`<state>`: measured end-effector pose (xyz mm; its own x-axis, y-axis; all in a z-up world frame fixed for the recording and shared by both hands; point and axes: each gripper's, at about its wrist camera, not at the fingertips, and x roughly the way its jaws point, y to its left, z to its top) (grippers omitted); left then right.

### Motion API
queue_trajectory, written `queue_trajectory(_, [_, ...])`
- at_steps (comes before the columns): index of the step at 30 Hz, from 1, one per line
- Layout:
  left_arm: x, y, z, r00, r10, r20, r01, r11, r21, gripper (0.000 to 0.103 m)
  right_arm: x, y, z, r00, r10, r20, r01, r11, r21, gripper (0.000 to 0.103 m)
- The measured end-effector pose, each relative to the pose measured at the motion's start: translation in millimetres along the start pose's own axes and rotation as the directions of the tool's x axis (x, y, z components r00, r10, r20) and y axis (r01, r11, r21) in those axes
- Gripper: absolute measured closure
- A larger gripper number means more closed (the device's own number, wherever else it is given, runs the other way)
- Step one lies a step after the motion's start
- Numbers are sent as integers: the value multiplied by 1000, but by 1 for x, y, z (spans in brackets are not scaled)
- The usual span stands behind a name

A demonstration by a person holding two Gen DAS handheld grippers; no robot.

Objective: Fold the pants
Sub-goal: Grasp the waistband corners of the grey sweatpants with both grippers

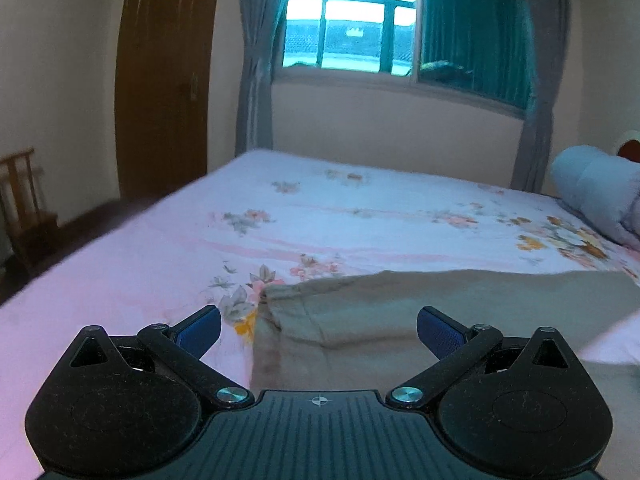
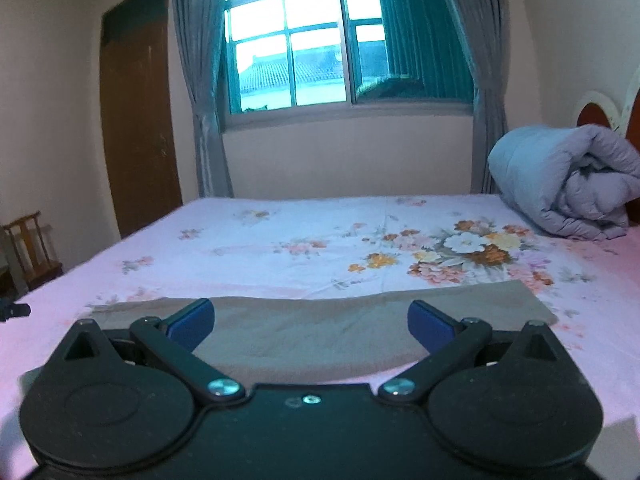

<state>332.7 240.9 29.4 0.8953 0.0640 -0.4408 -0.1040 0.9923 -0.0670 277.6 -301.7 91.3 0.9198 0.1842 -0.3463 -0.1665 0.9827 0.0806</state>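
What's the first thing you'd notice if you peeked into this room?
The bright window glows on the far wall between grey curtains. Nearer, tan pants lie flat on the flowery pink bed sheet, in front of the open right hand-held gripper. A rolled blue-grey quilt sits at the bed's right end.

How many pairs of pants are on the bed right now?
1. One khaki cloth pair of pants lies flat on the pink floral bedsheet, just ahead of both open grippers. More could be hidden under the rolled grey quilt.
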Motion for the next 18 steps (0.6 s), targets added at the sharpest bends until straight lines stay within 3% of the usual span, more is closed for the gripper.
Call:
queue_trajectory(6, [132, 25, 0, 993, -36, -113, 25, 995, -95, 0, 98, -3, -10, 995, -15, -94, 13, 1000, -23, 6])
queue_trajectory(12, [225, 33, -7, 973, -21, -230, 16, 1000, -26, 2, 183, -6, -21, 987, -3, -162, -5, 999, -49, 8])
queue_trajectory(13, [239, 34, -9, 966, -25, -256, 23, 1000, -10, 7, 197, -7, -20, 986, 3, -166, -12, 998, -54, 9])
queue_trajectory(16, [263, 29, -21, 954, -73, -291, 88, 995, 37, 9, 236, -9, -12, 978, 54, -204, -72, 994, -82, 13])
queue_trajectory(18, [268, 27, -24, 954, -129, -271, 144, 989, 34, 34, 262, -10, -7, 965, 94, -245, -122, 987, -104, 15])
